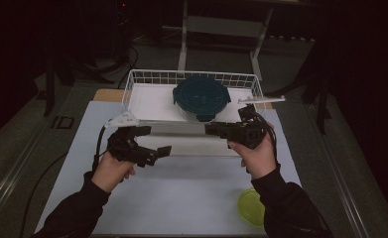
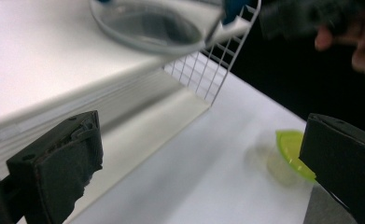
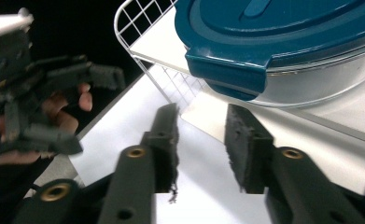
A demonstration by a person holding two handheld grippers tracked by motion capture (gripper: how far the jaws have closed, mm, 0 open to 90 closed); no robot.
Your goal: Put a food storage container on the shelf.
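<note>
Yellow-green cup (image 1: 251,207) partly hidden behind right sleeve; glass container (image 2: 147,23) cut off by top edge, blurred.

From above my side, one camera looks forward and down over the table (image 1: 181,198). My two claw cameras sit low and close, facing each other; all share the lidded container (image 1: 201,96) and wire basket (image 1: 132,82).

Wide-apart jaws frame a green lid (image 2: 292,154) beside the wire basket (image 2: 217,70).
</note>
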